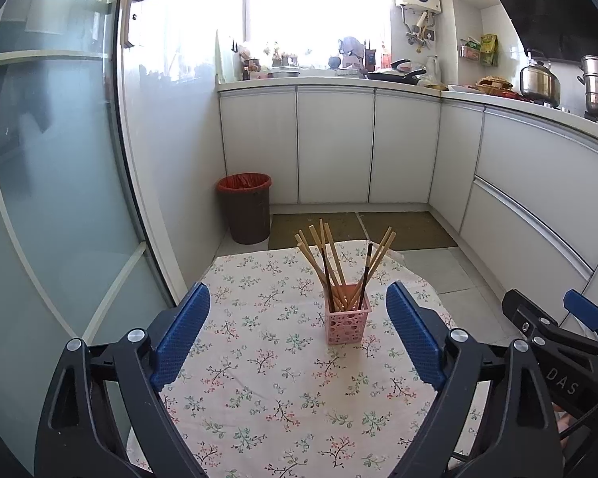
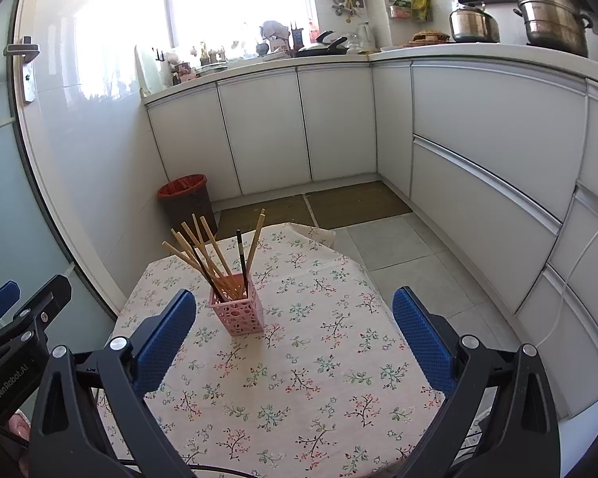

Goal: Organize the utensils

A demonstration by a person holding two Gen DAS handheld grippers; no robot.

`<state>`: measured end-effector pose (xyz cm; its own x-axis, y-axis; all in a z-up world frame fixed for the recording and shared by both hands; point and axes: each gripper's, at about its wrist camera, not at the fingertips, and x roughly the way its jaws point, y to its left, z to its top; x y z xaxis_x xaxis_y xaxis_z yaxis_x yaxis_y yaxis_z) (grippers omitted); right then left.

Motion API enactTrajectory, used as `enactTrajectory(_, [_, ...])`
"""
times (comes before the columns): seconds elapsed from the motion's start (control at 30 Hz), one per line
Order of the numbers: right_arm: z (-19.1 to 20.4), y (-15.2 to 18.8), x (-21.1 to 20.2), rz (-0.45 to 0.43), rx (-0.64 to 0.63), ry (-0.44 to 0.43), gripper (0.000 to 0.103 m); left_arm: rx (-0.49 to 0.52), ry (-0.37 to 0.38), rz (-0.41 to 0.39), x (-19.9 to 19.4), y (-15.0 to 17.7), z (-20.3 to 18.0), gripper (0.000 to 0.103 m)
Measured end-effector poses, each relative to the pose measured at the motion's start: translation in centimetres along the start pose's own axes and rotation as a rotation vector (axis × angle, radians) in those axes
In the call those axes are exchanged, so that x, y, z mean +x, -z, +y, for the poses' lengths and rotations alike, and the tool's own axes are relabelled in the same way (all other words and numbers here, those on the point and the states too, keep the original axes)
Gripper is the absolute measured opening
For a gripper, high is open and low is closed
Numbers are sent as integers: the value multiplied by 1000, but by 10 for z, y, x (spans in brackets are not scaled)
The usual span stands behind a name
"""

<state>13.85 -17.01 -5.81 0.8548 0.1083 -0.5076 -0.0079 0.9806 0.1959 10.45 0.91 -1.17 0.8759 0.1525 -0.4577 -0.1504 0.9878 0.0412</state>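
A pink perforated holder (image 1: 347, 322) stands on a small table with a floral cloth (image 1: 267, 390). Several wooden chopsticks (image 1: 331, 259) and two dark ones stand in it. My left gripper (image 1: 299, 306) is open and empty, pulled back above the table's near side, with the holder just ahead between its blue pads. In the right wrist view the holder (image 2: 239, 310) stands ahead to the left with the chopsticks (image 2: 207, 251) in it. My right gripper (image 2: 295, 310) is open and empty over the cloth (image 2: 299, 378). Each gripper shows at the edge of the other's view.
A brown bin with a red liner (image 1: 245, 207) stands on the floor beyond the table, by the wall. White cabinets (image 1: 378, 147) run along the back and right. A frosted glass door (image 1: 52, 179) is at the left. Pots (image 2: 550, 16) sit on the counter.
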Motion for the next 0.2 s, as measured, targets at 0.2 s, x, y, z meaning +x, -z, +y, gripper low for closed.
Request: enactTrajectory(0.2, [-2,0,0,1,12,-1,96,-23,12,21,1,-1,4,96])
